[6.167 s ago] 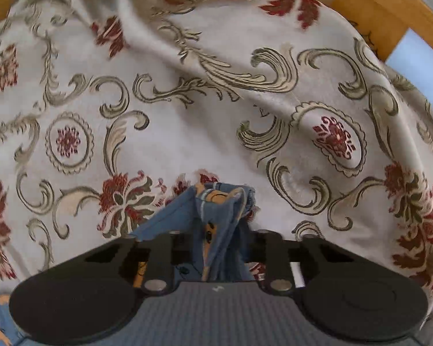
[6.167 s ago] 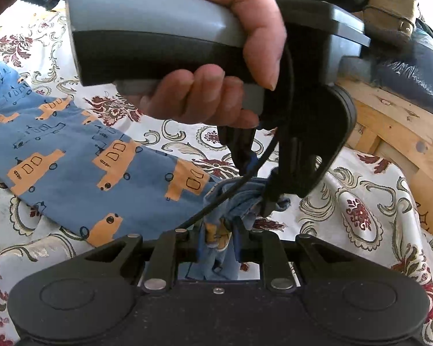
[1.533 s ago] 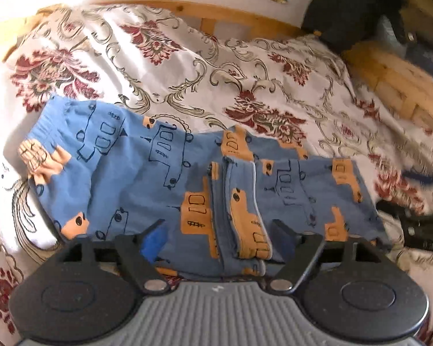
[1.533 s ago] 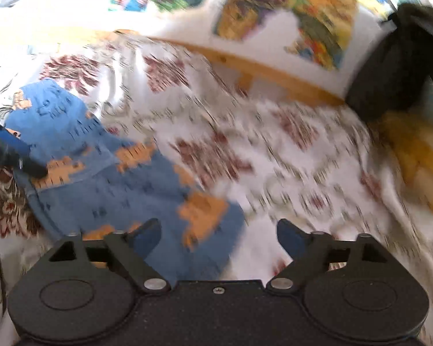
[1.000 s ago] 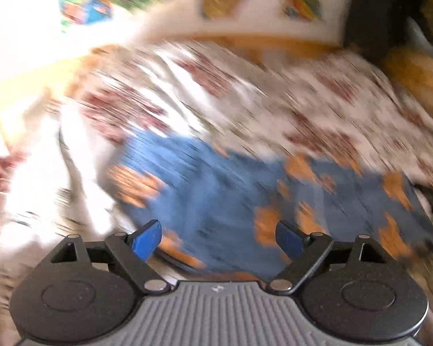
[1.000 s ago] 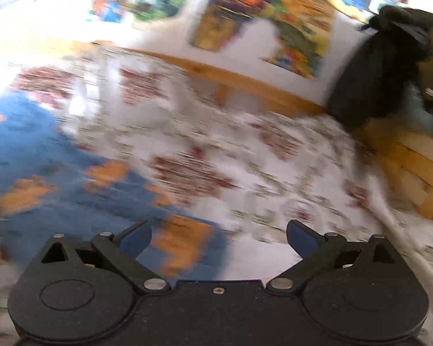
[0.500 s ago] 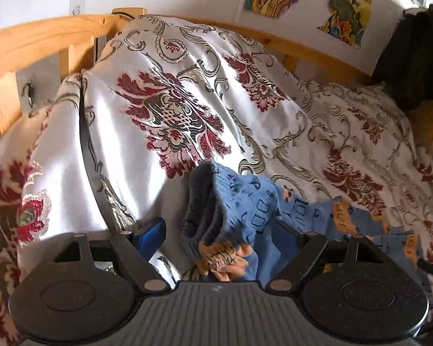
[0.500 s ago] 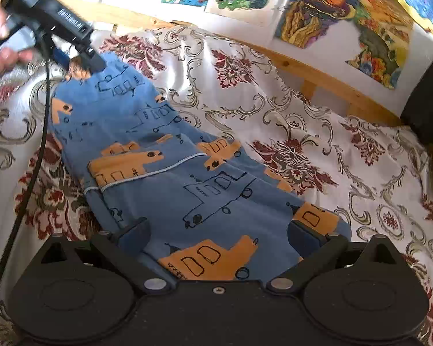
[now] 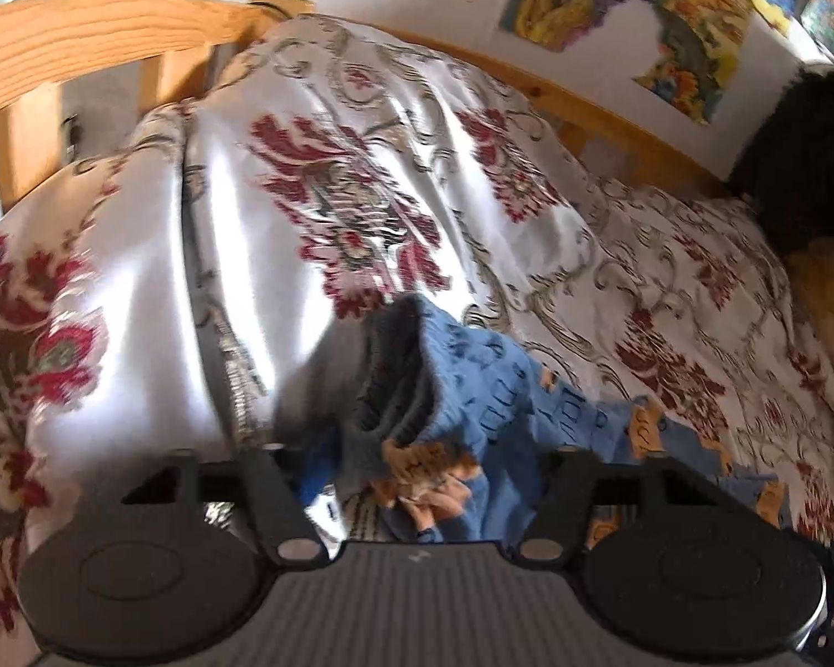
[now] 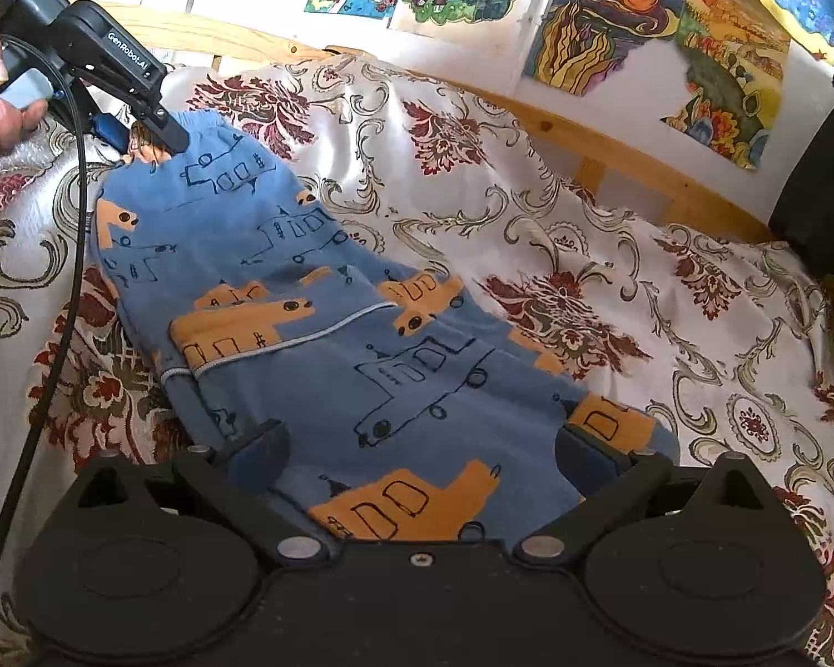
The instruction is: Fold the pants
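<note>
The blue pants (image 10: 328, 333) w/ orange trucks lie flat on the flowery bed cover (image 10: 611, 255). Left gripper (image 9: 417, 467) is spread wide around the bunched waistband – not pinching. Right gripper (image 10: 417, 444) is spread wide too, just over the leg end – holding nothing.

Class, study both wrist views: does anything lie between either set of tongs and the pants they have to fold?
Nothing visible does. The left tongs already straddle the waistband of the pants. The right tongs stand open over the leg end, with only the pants fabric between their fingers. Around the pants lies only the floral bedspread.
</note>
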The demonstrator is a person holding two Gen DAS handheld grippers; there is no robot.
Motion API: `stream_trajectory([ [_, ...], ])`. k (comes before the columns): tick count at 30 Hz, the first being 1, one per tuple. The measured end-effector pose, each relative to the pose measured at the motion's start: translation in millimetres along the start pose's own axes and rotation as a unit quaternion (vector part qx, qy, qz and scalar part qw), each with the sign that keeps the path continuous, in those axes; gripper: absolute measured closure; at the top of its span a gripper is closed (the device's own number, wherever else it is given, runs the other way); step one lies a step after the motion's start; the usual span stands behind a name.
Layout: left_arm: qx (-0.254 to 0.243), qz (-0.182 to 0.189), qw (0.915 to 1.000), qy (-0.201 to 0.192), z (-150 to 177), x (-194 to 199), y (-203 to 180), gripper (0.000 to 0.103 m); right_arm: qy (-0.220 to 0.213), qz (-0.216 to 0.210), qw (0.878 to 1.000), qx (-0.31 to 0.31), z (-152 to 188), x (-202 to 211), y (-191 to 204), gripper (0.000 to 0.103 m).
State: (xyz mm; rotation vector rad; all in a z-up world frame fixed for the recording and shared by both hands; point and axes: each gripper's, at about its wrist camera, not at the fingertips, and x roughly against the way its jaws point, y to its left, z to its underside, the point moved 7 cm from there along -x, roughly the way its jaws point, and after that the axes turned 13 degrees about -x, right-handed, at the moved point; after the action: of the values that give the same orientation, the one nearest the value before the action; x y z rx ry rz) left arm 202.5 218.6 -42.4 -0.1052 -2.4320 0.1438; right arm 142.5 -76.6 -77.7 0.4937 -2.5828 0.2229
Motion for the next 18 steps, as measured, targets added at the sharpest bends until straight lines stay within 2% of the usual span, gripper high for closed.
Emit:
stream_trajectory([
  [2, 0.026, -0.013, 0.9996, -0.006, 2, 2, 5, 0.058, 0.002, -0.001, 1.0, -0.002, 1, -1, 0, 0.001],
  [4, 0.045, -0.012, 0.9988, -0.011, 3, 2, 5, 0.064, 0.003, -0.001, 1.0, -0.003, 2, -1, 0, 0.001],
  [7, 0.049, -0.031, 0.9982, -0.012, 4, 2, 1, 0.079, 0.004, -0.003, 1.0, -0.005, 2, -1, -1, 0.001],
  [10, 0.041, -0.054, 0.9975, -0.02, 0, 7, -10, 0.082, 0.003, -0.005, 1.0, -0.007, 2, 0, -1, 0.001],
  [14, 0.024, -0.065, 0.9968, -0.04, -8, 20, -36, 0.083, 0.0, -0.018, 1.0, -0.012, -1, 4, -3, 0.001],
  [18, -0.029, -0.066, 0.9953, -0.065, -22, 35, -79, 0.083, -0.005, -0.028, 0.999, -0.016, -9, 12, -13, 0.001],
])
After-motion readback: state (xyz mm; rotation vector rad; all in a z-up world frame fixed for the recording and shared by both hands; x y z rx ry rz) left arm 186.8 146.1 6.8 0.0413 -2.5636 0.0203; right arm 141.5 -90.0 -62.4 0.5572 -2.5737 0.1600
